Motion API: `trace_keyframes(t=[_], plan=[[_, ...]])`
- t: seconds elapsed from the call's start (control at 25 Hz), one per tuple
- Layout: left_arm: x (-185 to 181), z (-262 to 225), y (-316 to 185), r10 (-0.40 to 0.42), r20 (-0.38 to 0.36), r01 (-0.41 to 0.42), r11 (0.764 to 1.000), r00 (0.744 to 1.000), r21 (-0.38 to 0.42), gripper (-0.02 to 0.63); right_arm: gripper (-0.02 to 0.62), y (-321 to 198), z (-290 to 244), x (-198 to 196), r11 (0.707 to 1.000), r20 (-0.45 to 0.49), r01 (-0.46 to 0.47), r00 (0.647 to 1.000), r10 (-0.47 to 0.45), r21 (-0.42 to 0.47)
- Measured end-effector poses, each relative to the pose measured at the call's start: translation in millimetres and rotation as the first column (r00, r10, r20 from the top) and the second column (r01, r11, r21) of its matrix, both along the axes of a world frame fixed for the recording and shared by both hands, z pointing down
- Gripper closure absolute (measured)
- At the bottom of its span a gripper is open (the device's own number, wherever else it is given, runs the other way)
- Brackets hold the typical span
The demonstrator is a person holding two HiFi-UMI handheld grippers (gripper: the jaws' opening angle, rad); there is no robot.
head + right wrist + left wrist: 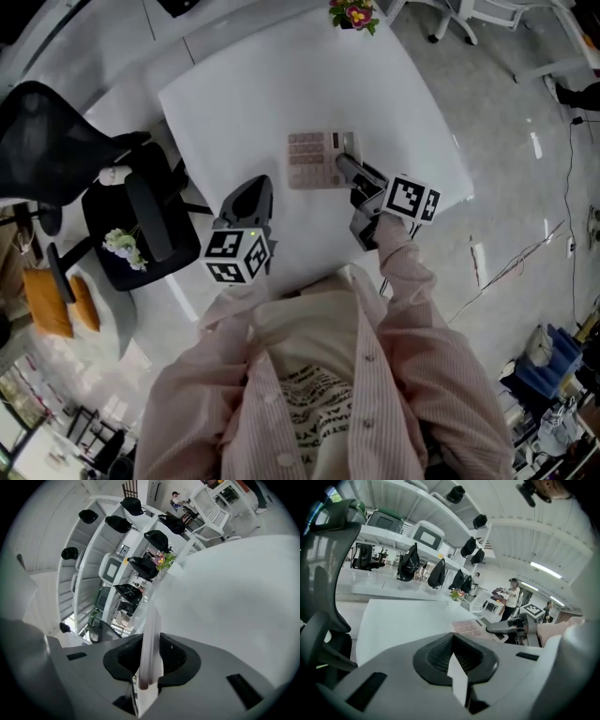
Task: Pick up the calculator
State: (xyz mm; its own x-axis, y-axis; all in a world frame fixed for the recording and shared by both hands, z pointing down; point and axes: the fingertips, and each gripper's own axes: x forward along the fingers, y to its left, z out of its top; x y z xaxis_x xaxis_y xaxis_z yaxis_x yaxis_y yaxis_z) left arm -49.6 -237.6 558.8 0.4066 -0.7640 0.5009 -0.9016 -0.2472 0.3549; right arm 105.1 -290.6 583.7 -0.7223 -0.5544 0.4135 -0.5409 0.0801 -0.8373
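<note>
since the right gripper (349, 171) bites only the thin edge of the calculator (314, 159) near its 4 o'clock corner, the hold looks marginal to me. its jaws are narrowed onto that slab, which shows edge-on between the pads in the right gripper view, with nothing else in them. the calculator is over the middle of the white table (234, 103), most of its body reaching toward 10 o'clock past the pinch. cannot tell if it is clear of the top. the left gripper (255, 192) is at 7 o'clock of the calculator, jaws together, empty, giving no support.

risks, my reading:
- the long unsupported side may droop and swivel in the pads.
- the smooth casing may slide out.
- a slip drops it onto the table, likely harmless.
- the flower pot (354, 13) at 12 o'clock is well apart, no concern.
</note>
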Motion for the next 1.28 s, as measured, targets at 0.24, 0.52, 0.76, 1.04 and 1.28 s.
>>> trace_keyframes(t=[0.24, 0.52, 0.76, 1.04, 1.28], plan=[[0.5, -31.4, 10.0, 0.033, 0.004, -0.033, 0.998, 0.999, 0.060, 0.606, 0.515, 14.6, -34.3, 0.2, 0.998, 0.080, -0.062, 0.995, 0.060, 0.015], [-7.0, -66.2, 12.0, 0.052, 0.014, -0.053, 0.990, 0.999, 0.129, 0.606, 0.515, 24.5, -70.1, -1.4, 0.994, 0.120, -0.099, 0.988, 0.093, 0.040], [-15.7, -95.6, 17.0, 0.034, 0.017, -0.037, 0.981, 0.999, 0.193, 0.606, 0.516, 35.4, -97.3, 0.8, 0.988, 0.173, -0.154, 0.974, 0.148, 0.020], [-26.9, -126.2, 18.3, 0.011, 0.032, -0.019, 0.964, 0.999, 0.264, 0.606, 0.517, 41.7, -128.6, 5.0, 0.984, 0.207, -0.174, 0.965, 0.161, 0.046], [-37.9, -148.2, 19.1, -0.009, 0.036, -0.003, 0.949, 0.999, 0.315, 0.606, 0.517, 41.8, -150.0, 6.2, 0.979, 0.238, -0.190, 0.957, 0.168, 0.072]])
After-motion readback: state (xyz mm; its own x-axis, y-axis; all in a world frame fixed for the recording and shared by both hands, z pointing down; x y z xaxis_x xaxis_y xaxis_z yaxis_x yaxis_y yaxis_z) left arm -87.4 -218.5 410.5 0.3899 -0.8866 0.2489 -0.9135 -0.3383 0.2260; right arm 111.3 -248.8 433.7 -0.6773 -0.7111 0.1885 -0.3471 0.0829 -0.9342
